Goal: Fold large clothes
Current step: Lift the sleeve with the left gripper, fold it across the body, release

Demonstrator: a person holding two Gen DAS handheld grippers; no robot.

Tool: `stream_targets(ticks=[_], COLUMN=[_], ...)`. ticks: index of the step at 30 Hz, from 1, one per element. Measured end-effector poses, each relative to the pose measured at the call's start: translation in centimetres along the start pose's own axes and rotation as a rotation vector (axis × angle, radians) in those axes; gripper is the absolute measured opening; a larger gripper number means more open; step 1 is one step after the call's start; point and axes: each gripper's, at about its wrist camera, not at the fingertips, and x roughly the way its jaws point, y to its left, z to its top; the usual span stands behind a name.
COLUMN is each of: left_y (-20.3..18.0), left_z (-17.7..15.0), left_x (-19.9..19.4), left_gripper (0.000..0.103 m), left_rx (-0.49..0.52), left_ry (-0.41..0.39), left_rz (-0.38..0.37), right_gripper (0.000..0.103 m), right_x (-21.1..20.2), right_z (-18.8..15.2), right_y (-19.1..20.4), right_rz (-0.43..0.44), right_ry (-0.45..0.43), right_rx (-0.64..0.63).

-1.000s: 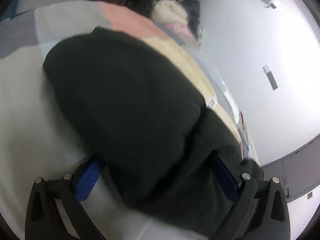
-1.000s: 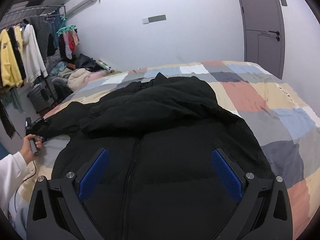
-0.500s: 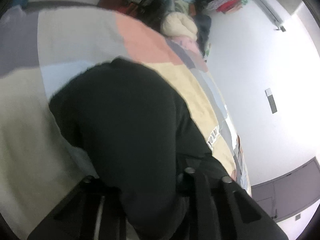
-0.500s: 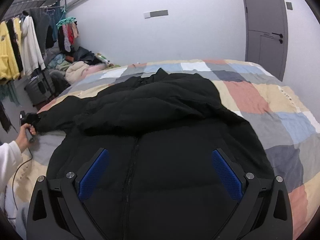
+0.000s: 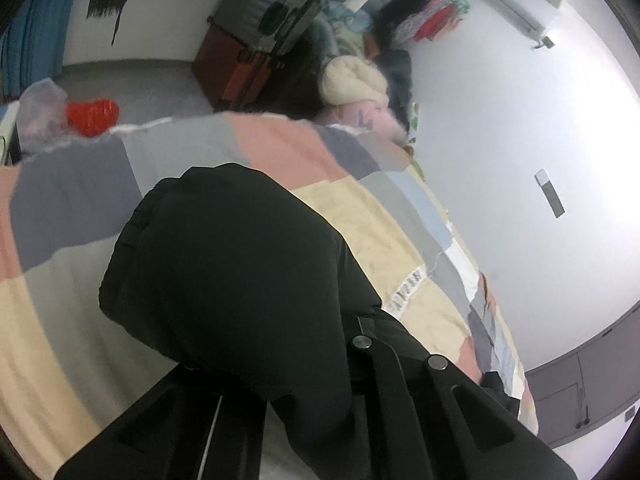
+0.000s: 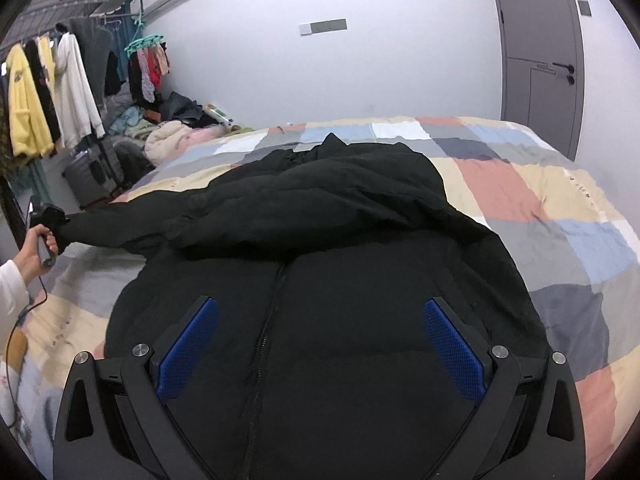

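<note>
A black puffer jacket (image 6: 340,280) lies front up on the patchwork quilt (image 6: 560,208), zipper (image 6: 272,312) towards me. My right gripper (image 6: 320,344) hovers open over its lower front, blue pads (image 6: 452,340) wide apart on either side of the zipper and holding nothing. At the far left of the right wrist view, a hand holds my left gripper (image 6: 50,216), shut on the end of the jacket's sleeve (image 6: 120,228), which stretches out from the body above the bed. In the left wrist view the sleeve (image 5: 224,264) drapes over the left gripper (image 5: 280,364) and hides its fingertips.
A clothes rack (image 6: 52,92) with hanging garments stands at the left. Below it are a suitcase (image 6: 92,176) and a pile of clothes (image 6: 168,140). A grey door (image 6: 536,60) is at the back right. A red bag (image 5: 92,114) lies past the bed's edge. A cable (image 6: 24,312) hangs from the hand.
My left gripper went from wide open around the sleeve end to shut on it, then rose and lifted the sleeve off the quilt. The right gripper stayed where it was.
</note>
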Motion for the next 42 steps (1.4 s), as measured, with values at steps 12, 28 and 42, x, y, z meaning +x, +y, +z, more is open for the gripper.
stream_targets(ticks=[12,28,42], left_y=[-10.0,-22.9,-35.6], left_z=[-0.7,-5.3,-13.4], left_x=[-10.5,-20.5,-23.0], left_gripper=[0.004,0.004,0.005], left_rx=[0.184,0.380,0.566], left_ry=[-0.069,-0.121,-0.143], left_rz=[-0.024,-0.084,-0.163], right_gripper=[0.103,0.103,0.103], right_x=[-2.7,-5.5,-6.9], right_z=[0.0,-0.5,0.0], right_y=[-1.7,-3.6,-5.8], right_rz=[0.026,0.055,0.051], right_ry=[-0.037,-0.112,-0.158], right_rx=[-0.035,-0.059,-0.036])
